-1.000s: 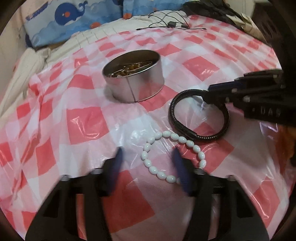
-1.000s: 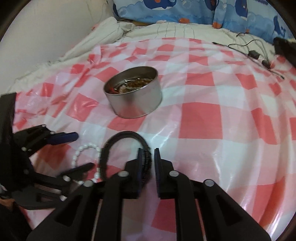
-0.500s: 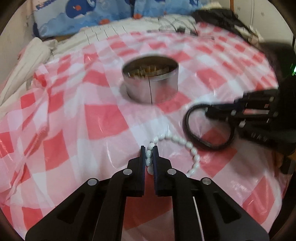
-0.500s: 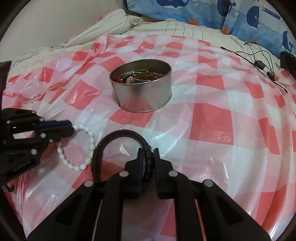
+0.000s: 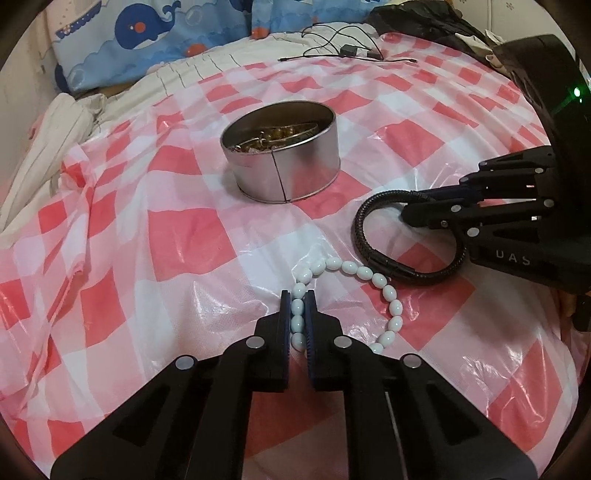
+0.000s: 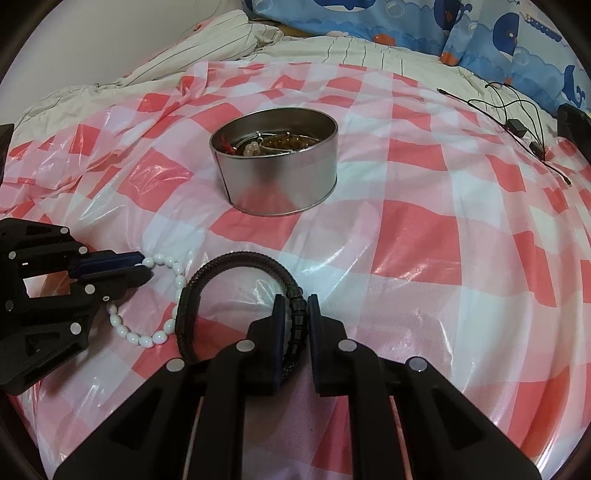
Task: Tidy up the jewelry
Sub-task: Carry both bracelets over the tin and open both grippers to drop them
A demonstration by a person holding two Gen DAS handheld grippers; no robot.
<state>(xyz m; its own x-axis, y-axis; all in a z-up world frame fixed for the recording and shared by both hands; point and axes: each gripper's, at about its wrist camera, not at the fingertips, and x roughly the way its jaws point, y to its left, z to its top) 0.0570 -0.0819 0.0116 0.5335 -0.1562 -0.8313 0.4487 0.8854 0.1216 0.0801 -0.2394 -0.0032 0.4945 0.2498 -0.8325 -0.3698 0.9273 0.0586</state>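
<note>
A round silver tin with several jewelry pieces inside stands on the red-and-white checked plastic sheet; it also shows in the right wrist view. My left gripper is shut on a white bead bracelet, whose loop trails to the right. My right gripper is shut on a black braided bracelet. The two bracelets lie close together, the beads left of the black one. The right gripper shows at the right of the left wrist view, the left gripper at the left of the right wrist view.
Black cables with a small adapter lie on the sheet's far side, also in the right wrist view. Blue whale-print pillows and striped bedding lie beyond the sheet. Dark clothing is at the far right.
My left gripper closed from open onto the white bead bracelet. Both grippers have drawn nearer the tin, each with its bracelet held.
</note>
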